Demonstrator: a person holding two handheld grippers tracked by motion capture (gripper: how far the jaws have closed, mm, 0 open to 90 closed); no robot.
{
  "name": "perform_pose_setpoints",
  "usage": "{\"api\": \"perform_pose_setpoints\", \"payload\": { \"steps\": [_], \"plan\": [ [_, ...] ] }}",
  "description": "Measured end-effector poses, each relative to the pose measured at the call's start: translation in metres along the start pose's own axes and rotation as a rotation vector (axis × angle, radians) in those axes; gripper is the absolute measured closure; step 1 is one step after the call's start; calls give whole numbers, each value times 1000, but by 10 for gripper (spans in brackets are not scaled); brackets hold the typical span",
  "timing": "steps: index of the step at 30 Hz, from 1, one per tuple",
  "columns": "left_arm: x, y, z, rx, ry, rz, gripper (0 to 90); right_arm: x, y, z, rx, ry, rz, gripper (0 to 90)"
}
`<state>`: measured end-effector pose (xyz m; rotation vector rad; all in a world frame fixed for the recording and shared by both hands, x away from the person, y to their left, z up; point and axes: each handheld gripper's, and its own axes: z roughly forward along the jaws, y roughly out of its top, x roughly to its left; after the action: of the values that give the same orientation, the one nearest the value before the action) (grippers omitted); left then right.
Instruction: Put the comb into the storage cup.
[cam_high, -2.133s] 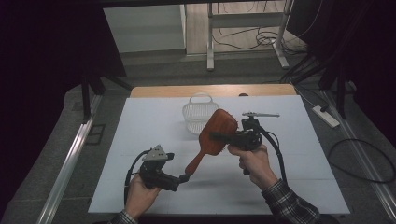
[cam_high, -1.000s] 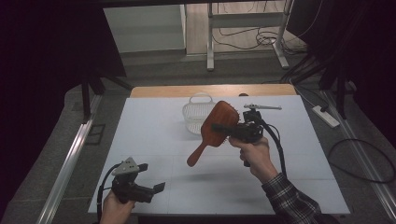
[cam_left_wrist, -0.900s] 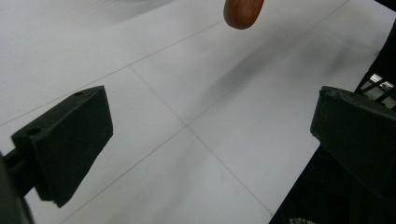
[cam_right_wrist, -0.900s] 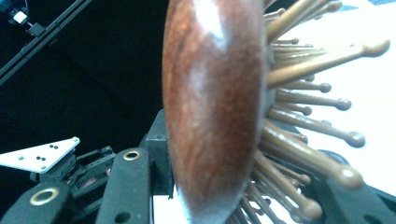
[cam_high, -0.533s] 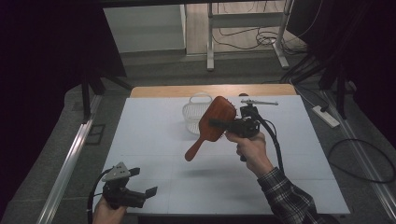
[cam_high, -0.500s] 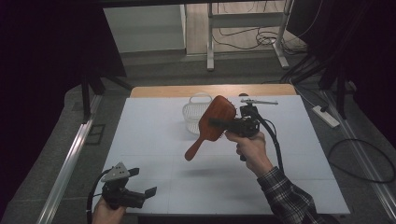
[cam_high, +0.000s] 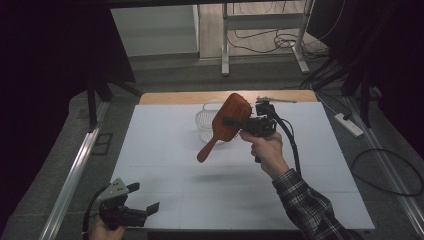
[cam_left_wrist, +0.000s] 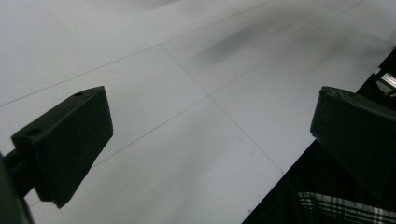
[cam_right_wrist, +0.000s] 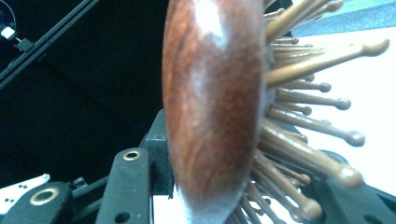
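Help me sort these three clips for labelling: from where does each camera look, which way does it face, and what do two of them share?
High view: sits above the near table edge, facing forward and down; shows both forearms, the left gripper, the right gripper, the hairbrush and the basket.
Left gripper view: rides the left gripper, looking along open jaws at the bare table; a plaid sleeve shows.
Right gripper view: rides the right gripper, facing the clamped hairbrush.
Shared: the hairbrush, in the high and right gripper views.

White table (cam_high: 165, 150) on grey floor (cam_high: 165, 67), dark surroundings.
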<state>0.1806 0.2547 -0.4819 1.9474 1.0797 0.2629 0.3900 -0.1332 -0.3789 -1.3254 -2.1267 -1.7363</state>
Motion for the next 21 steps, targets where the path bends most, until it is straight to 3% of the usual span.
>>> {"api": "perform_pose_setpoints", "payload": {
  "steps": [13,21],
  "plan": [
    [1,-2,-4,4,-1,3,0,0,25,5,-42,-39,-13,533],
    [2,-2,-4,2,-3,-6,0,-8,36,12,-65,-75,1,533]
  ]
}}
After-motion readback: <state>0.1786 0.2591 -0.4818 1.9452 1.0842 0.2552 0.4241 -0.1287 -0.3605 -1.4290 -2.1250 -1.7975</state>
